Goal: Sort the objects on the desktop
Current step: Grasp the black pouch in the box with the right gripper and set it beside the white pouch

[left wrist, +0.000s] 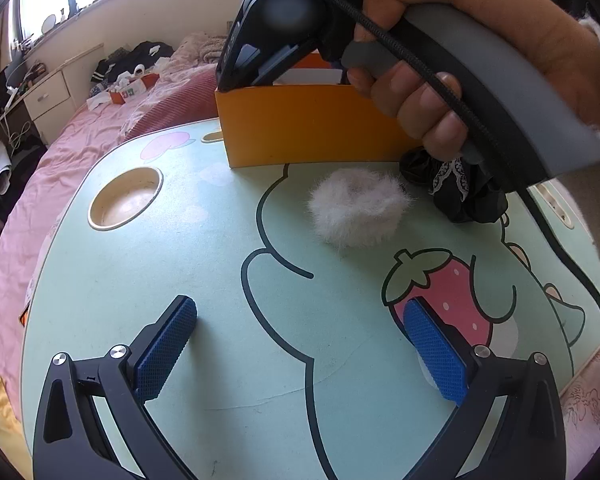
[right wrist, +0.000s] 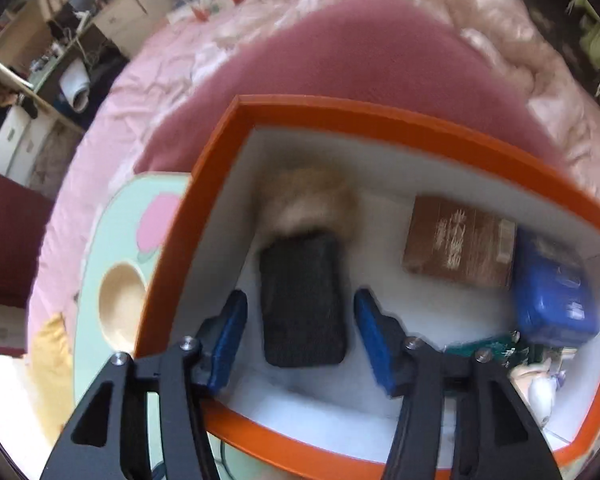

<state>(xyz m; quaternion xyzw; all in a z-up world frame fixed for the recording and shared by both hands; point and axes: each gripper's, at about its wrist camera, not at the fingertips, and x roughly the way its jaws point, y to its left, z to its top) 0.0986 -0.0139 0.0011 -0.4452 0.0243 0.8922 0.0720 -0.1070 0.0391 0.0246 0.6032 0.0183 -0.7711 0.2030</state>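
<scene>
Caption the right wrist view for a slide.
Right tongs open over the orange box, a dark rectangular pad lying between the blue fingers, untouched.

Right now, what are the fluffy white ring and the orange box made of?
The fluffy white ring looks like soft faux fur: long wispy hairs stick out all around. The orange box looks like stiff matte cardboard, with flat, thin walls and a white inside.

a mint-green surface printed with a cartoon strawberry, set over a pink bed, carries an orange box at its far edge, with a white fluffy scrunchie and a black lace-trimmed scrunchie just before it.
</scene>
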